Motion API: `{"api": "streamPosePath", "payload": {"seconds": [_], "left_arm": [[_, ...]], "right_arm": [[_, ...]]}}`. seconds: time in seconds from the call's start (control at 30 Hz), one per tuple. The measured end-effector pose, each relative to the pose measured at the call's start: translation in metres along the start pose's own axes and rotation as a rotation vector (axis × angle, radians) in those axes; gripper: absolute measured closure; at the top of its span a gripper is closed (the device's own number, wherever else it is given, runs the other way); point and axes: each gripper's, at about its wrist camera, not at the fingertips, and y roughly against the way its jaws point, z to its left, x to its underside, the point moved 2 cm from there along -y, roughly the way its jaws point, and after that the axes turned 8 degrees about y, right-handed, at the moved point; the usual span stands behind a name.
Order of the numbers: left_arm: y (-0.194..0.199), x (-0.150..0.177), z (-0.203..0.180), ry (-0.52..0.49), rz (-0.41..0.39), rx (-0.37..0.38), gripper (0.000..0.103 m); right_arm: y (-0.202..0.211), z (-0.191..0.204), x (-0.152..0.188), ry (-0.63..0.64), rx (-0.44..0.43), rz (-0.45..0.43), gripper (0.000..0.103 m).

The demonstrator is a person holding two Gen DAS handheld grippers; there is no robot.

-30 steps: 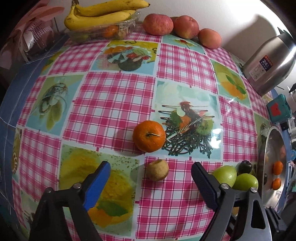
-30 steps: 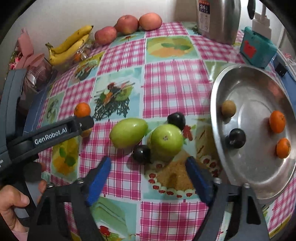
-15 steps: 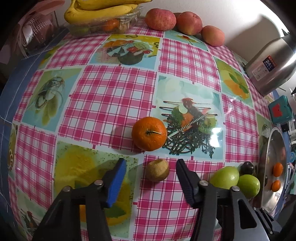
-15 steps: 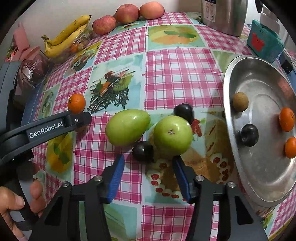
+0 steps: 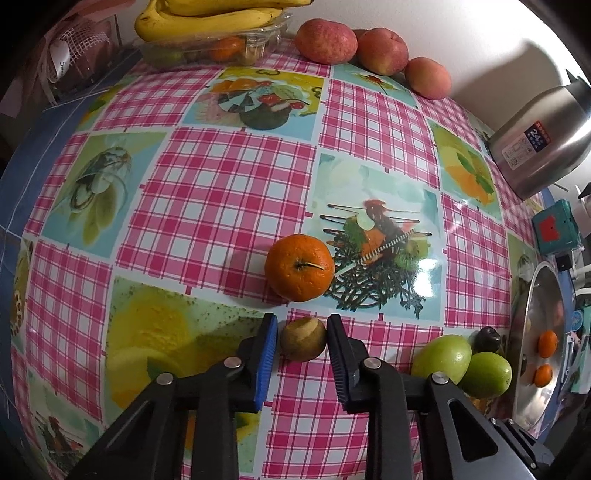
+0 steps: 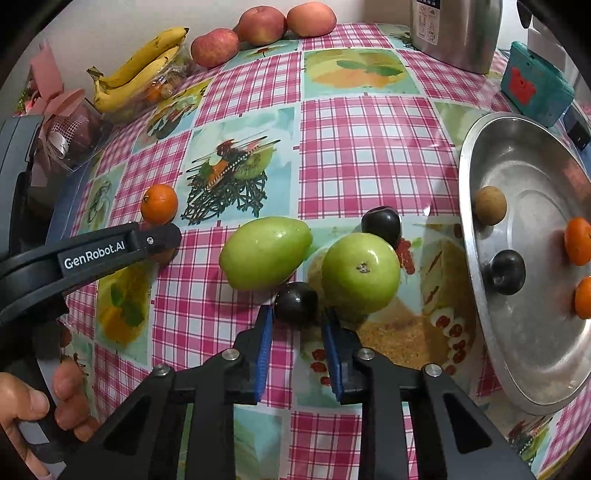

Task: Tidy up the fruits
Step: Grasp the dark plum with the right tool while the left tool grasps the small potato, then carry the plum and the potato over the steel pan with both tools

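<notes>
Green fruit [image 6: 360, 271] apparently crowds right gripper [image 6: 297, 317].

Left wrist view: low over the tablecloth [image 5: 229, 192], looking forward between its own fingers [image 5: 267, 343] toward the far wall; bananas [image 5: 207, 22] top, tray [image 5: 532, 332] at the right edge. Close range.

Right wrist view: same low, close stance, sited further right, facing the same wall; tray [image 6: 476, 155] fills its right side, left gripper [image 6: 162, 243] enters from the left.

Shared: orange [image 5: 299, 267] [image 6: 159, 204], green fruits [image 5: 441, 360] [image 6: 266, 253], apples [image 5: 327, 41] [image 6: 215, 47], kettle [image 5: 543, 144] [image 6: 456, 33].
</notes>
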Motion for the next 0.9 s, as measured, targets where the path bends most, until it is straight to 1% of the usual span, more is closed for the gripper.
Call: {"api": "streamPosePath", "payload": {"seconds": [0.13,0.27,0.47,0.63,0.9], "left_arm": [[0.002,0.000,0.000,0.005,0.003,0.001,0.075],[0.004,0.001,-0.002,0.008,0.004,0.003,0.075],[0.010,0.001,0.001,0.026,-0.002,0.025,0.075],[0.022,-0.001,0.001,0.033,-0.025,0.052,0.076],[0.042,-0.005,0.001,0.040,-0.069,0.074,0.076]], "right_arm": [[0.001,0.000,0.001,0.004,-0.002,-0.002,0.081],[0.001,0.000,0.001,-0.002,-0.010,-0.002,0.082],[0.008,0.000,0.003,-0.009,-0.035,-0.015,0.082],[0.014,0.000,0.003,-0.012,-0.045,-0.026,0.082],[0.038,-0.002,0.003,-0.021,-0.060,-0.087,0.082]]}}
